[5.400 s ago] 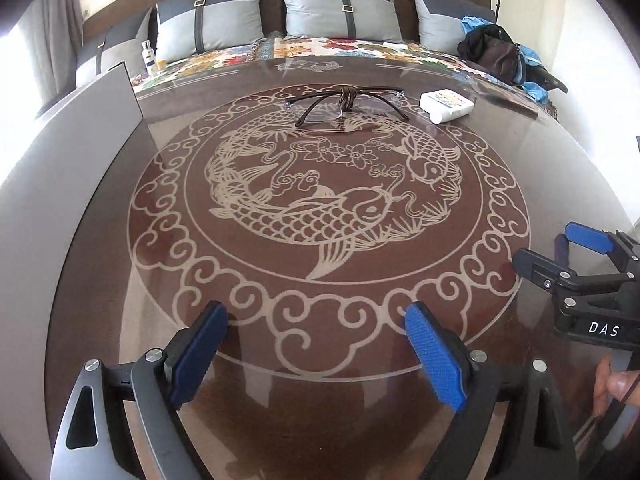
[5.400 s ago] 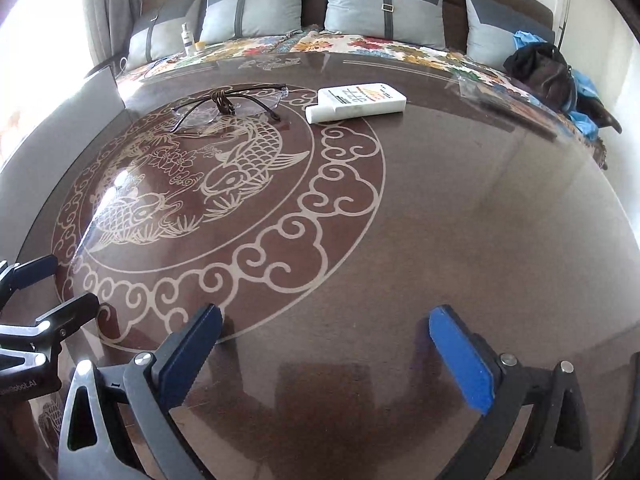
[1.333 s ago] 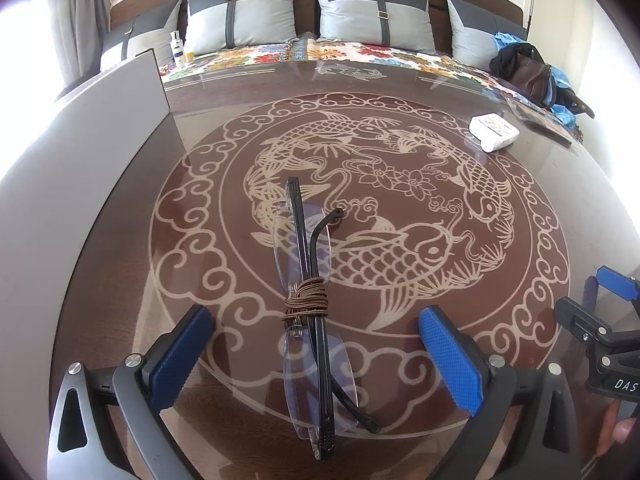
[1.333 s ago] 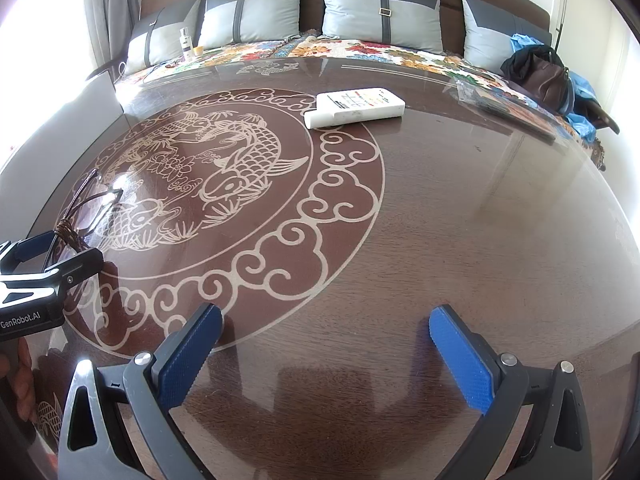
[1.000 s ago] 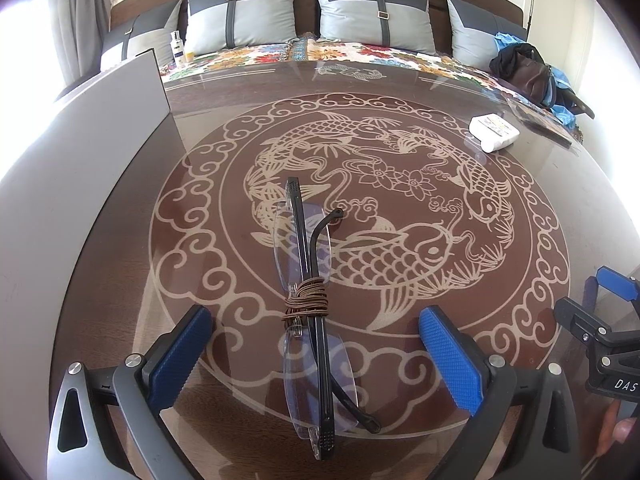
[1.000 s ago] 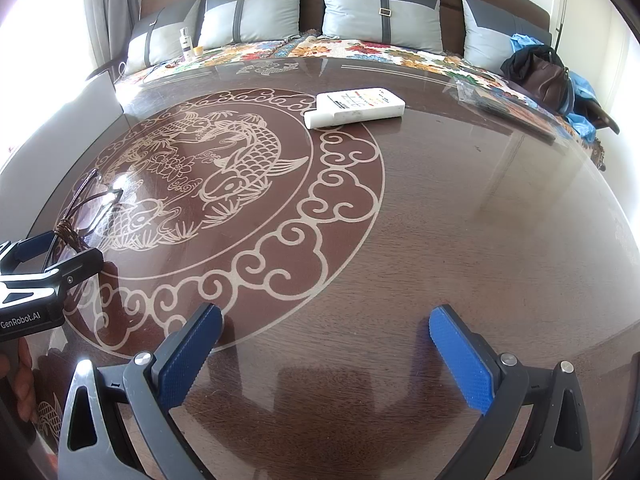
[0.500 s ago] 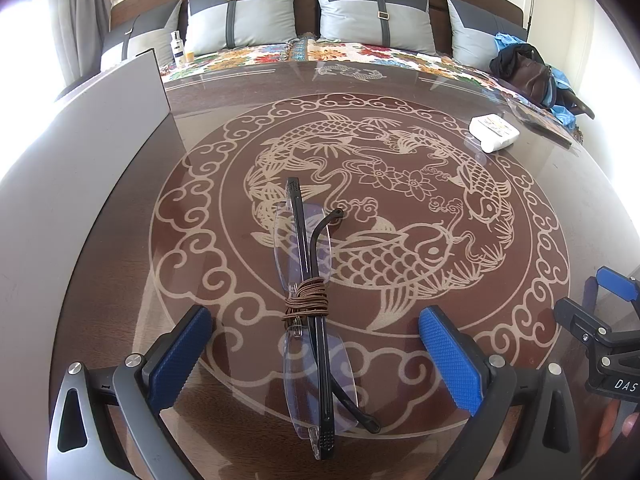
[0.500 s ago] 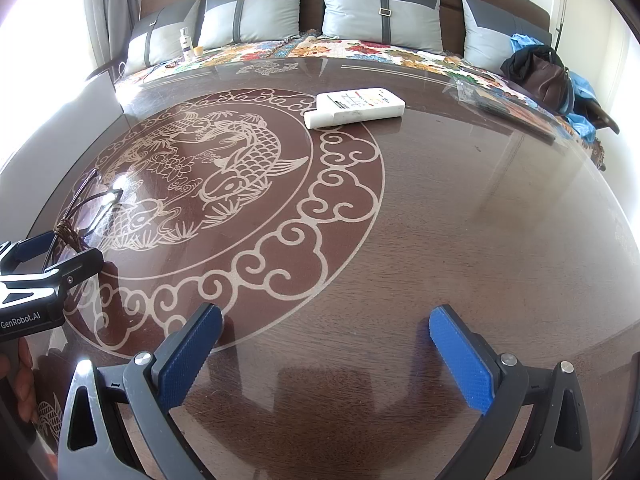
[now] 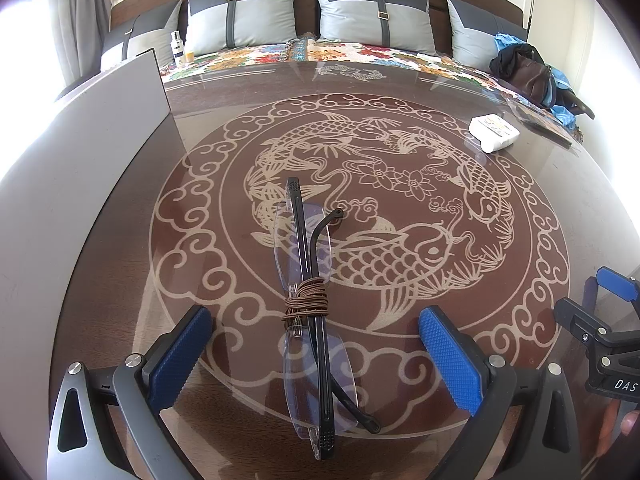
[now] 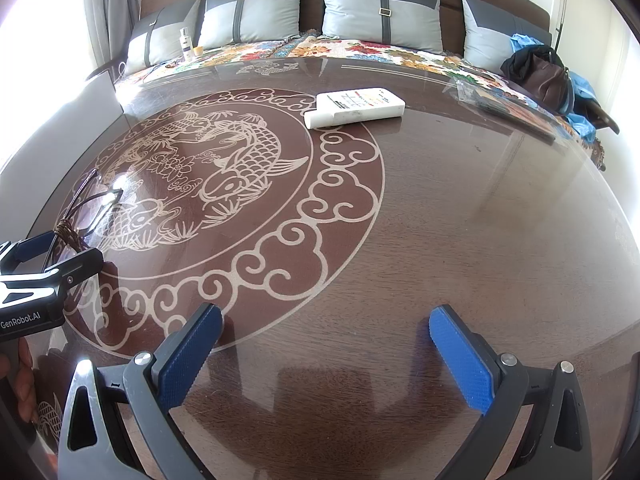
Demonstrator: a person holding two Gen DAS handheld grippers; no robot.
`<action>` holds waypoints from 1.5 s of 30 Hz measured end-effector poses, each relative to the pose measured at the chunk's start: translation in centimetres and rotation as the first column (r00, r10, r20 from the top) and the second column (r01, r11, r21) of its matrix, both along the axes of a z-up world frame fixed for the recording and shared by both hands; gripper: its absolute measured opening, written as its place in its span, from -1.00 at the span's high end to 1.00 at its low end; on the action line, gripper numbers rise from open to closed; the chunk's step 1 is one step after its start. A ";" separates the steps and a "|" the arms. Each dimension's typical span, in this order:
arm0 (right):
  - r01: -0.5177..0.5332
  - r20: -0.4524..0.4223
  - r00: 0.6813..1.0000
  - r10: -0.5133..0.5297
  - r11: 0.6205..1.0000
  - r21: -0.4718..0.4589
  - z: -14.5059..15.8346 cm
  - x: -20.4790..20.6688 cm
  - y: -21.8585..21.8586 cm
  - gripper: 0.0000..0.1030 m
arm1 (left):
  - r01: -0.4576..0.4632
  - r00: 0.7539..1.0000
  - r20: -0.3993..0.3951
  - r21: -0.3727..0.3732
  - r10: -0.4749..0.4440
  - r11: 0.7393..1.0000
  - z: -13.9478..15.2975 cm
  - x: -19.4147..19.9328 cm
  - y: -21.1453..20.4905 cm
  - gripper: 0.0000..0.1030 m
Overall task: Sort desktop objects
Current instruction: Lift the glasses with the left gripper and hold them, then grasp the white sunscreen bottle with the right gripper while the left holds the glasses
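Folded glasses (image 9: 308, 312) between left gripper's (image 9: 316, 354) parted fingers; right gripper (image 10: 326, 354) likewise spread

Folded rimless glasses (image 9: 310, 312), cord-wrapped, lie flat; white bottle (image 10: 354, 107) lies well apart.

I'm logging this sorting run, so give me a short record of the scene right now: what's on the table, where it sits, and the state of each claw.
surface: glass-topped table with a carp medallion
glasses: folded rimless glasses, brown cord wound round the middle, lying flat between the open left claw's pads, untouched
white item: flat white bottle lying on its side at the medallion's far edge
left claw: open, holding nothing
right claw: open, over bare table
background: cushions and a dark bag behind the table
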State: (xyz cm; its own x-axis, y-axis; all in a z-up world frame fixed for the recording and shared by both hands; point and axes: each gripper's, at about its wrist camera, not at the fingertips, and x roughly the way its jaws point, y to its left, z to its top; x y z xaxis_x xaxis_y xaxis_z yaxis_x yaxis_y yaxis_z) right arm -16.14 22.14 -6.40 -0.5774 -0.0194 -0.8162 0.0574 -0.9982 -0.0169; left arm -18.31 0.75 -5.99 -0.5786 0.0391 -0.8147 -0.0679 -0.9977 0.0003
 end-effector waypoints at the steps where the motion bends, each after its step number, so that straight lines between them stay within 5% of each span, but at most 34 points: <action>1: 0.000 0.000 1.000 0.000 1.000 0.000 0.0 0.0 0.0 -1.00 | 0.000 1.000 0.000 0.000 0.000 1.000 0.0 0.0 0.0 -1.00; 6: -0.042 0.019 0.999 0.042 0.999 -0.006 0.1 -0.1 0.3 -1.00 | 0.000 1.000 0.000 0.000 0.000 1.000 0.0 0.0 0.0 -1.00; 9: 0.015 -0.004 1.000 -0.016 0.992 -0.126 1.4 -0.3 2.9 -1.00 | 0.000 1.000 0.000 0.000 0.000 1.000 0.0 0.0 0.0 -1.00; 11: 0.122 -0.048 0.989 -0.142 0.949 -0.291 2.4 -0.7 5.7 -1.00 | 0.000 1.000 0.000 0.000 0.000 1.000 0.0 0.0 0.0 -1.00; 15: 0.252 0.061 0.965 -0.253 0.847 -0.468 2.1 -7.3 7.8 -0.98 | 0.000 1.000 0.000 0.003 0.000 1.000 0.0 0.0 0.0 -1.00; 23: 0.369 0.168 0.929 -0.331 0.872 -0.323 1.7 -20.3 4.1 -0.98 | 0.000 1.000 -0.001 0.002 0.000 1.000 0.0 0.0 0.0 -1.00; 27: 0.331 0.150 0.940 -0.307 0.927 -0.179 1.4 -23.6 1.5 -0.96 | 0.000 1.000 -0.001 0.002 0.000 1.000 0.0 0.0 0.0 -1.00; 28: 0.314 0.129 0.946 -0.298 0.941 -0.129 1.3 -23.8 1.0 -0.81 | 0.000 1.000 -0.001 0.002 0.000 1.000 0.0 0.0 0.0 -1.00; 31: 0.251 0.067 0.967 -0.247 0.966 -0.059 1.5 -22.9 0.6 -0.04 | 0.000 1.000 -0.001 0.002 0.000 1.000 0.0 0.0 0.0 -1.00; 37: 0.039 0.040 0.999 -0.037 0.998 -0.053 1.0 -16.3 0.4 -0.01 | 0.003 1.000 -0.001 0.006 -0.003 1.000 0.0 0.1 -0.1 -1.00; 45: -0.162 0.046 0.985 0.166 0.984 -0.072 0.9 1.7 -1.1 -0.01 | 0.155 0.987 0.042 0.012 -0.155 0.988 0.4 0.3 -0.8 -1.00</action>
State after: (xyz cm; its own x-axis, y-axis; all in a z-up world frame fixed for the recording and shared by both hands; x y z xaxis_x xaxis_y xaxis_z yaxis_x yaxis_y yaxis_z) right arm -14.45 20.99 -5.49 -0.5192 -0.1664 -0.8383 0.2196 -0.9739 0.0573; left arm -17.99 -0.05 -5.60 -0.5297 0.1330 -0.8377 -0.2214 -0.9751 -0.0148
